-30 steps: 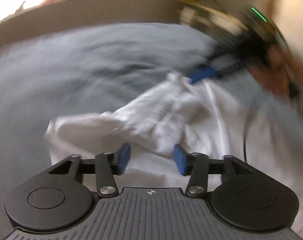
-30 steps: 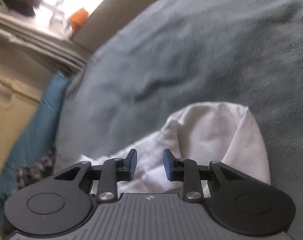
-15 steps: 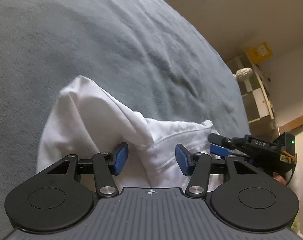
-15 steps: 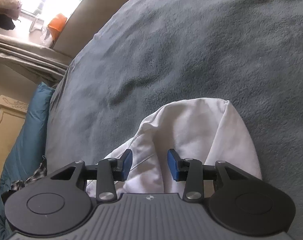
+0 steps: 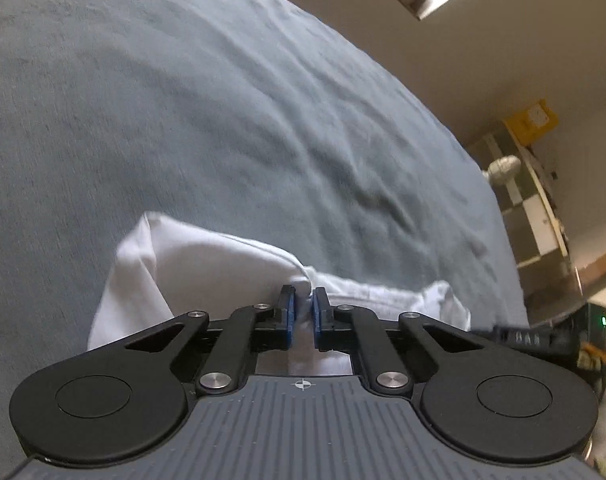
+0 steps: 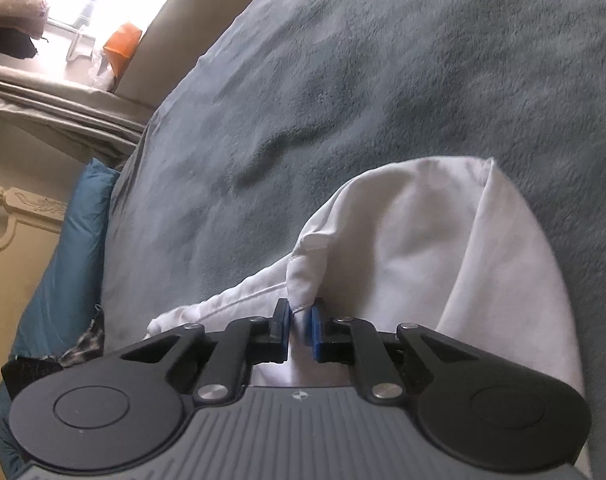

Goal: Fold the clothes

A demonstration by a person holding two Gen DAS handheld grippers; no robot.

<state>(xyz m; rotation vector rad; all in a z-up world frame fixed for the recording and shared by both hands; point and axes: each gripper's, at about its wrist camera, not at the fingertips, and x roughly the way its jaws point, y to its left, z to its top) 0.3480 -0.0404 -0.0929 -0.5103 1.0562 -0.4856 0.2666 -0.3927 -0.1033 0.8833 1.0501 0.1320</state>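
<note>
On the grey blanket [image 5: 223,120], both closing grippers pinch the white garment [image 6: 443,240], left gripper [image 5: 302,310], right gripper [image 6: 300,320], its length running between them.

Garment [image 6: 443,240] lies on the blanket [image 6: 383,80], toward its near edge. Pillow [image 6: 67,248] sits beside the blanket's left edge, headboard [image 6: 7,248] beyond.

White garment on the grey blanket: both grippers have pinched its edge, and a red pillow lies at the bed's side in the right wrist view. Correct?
Not quite: the pillow is teal blue, not red, as the right wrist view shows. The rest holds: the left gripper and right gripper are closing on folds of the white garment, which lies on the grey blanket.
</note>
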